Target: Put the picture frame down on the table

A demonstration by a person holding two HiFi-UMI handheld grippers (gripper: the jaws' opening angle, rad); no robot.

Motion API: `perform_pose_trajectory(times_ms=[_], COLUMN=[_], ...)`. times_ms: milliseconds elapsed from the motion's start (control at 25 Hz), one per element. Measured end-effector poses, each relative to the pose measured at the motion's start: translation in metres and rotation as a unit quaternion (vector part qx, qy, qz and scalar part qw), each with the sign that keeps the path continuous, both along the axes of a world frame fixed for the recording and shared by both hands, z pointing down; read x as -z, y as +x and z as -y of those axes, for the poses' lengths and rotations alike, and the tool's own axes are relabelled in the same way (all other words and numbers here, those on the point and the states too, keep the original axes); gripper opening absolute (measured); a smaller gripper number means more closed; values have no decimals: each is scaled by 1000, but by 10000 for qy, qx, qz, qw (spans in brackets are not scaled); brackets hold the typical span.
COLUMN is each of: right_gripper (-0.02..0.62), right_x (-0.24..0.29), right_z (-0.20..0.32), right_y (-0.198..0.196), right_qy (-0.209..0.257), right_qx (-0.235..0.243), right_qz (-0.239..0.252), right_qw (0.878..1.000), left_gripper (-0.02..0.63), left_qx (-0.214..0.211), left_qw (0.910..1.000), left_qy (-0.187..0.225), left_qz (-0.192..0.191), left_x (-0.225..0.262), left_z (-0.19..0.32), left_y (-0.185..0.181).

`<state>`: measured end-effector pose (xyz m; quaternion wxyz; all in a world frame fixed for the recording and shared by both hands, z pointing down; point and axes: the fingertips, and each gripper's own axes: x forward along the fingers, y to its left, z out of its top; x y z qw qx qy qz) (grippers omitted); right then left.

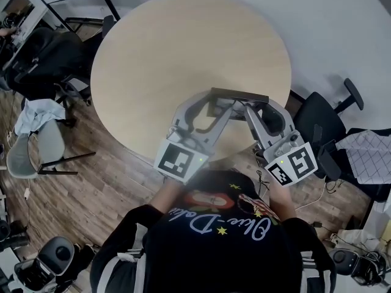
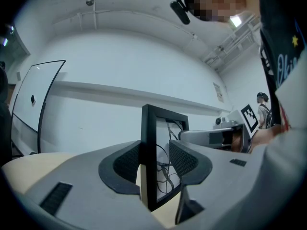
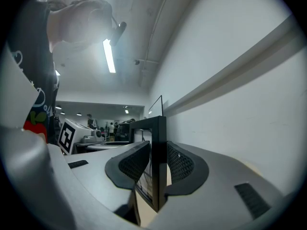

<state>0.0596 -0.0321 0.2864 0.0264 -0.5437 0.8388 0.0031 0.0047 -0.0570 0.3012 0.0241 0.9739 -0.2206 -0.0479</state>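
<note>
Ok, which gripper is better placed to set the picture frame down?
Left, marginally. Both grippers clamp the picture frame, but the left gripper holds the end further in over the table; the right gripper holds the end near the rim.

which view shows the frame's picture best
Left gripper view: the picture frame is angled, showing its line drawing. Right gripper view shows mostly its edge; head view only its top.
</note>
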Motion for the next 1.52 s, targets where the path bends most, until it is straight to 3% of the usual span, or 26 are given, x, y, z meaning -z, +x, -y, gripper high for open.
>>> perform_pose_trajectory(times_ms=[360,880,1520], right_gripper=[84,84,84], right_x=[-8,-17,-64], right_z=[14,64,114], right_y=[8,37,59], right_qy=[-123,-290,-800], right_qx=[132,698,1149], right_qz=[-13,34,84], right_qw=[9998,9971,9901], left_gripper=[163,164,166], left_qx=[140,726,1284], left_qw=[9998,9970,9893], left_qy=[-130,-221,-531], left_qz=[29,154,450], left_x=[-8,-16,-62], left_z=[13,55,98], left_y=[7,34,55])
